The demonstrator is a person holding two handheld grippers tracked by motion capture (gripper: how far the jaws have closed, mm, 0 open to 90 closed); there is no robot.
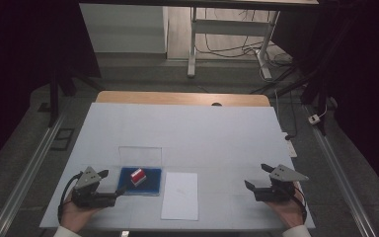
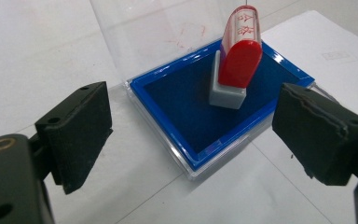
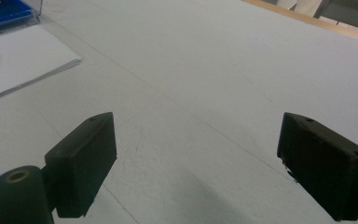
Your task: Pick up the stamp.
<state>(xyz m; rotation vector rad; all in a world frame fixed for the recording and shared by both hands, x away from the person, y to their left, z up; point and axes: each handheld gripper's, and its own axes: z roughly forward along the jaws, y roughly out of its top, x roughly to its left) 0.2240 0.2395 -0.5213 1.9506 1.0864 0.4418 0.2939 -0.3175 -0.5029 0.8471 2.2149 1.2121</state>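
1. Table (image 1: 187, 133): white top, carrying everything listed.
2. Paper sheets (image 1: 180, 195): small stack at the near edge, just right of the ink pad.
3. Ink pad (image 1: 139, 181): blue, in a clear case, near the near-left corner.
4. Left gripper (image 1: 112, 181): jaws apart, empty, just left of the pad.
5. Right gripper (image 1: 258, 177): jaws apart, empty, near the near-right corner.
6. Stamp (image 2: 235, 65): red-topped, standing on the pad.
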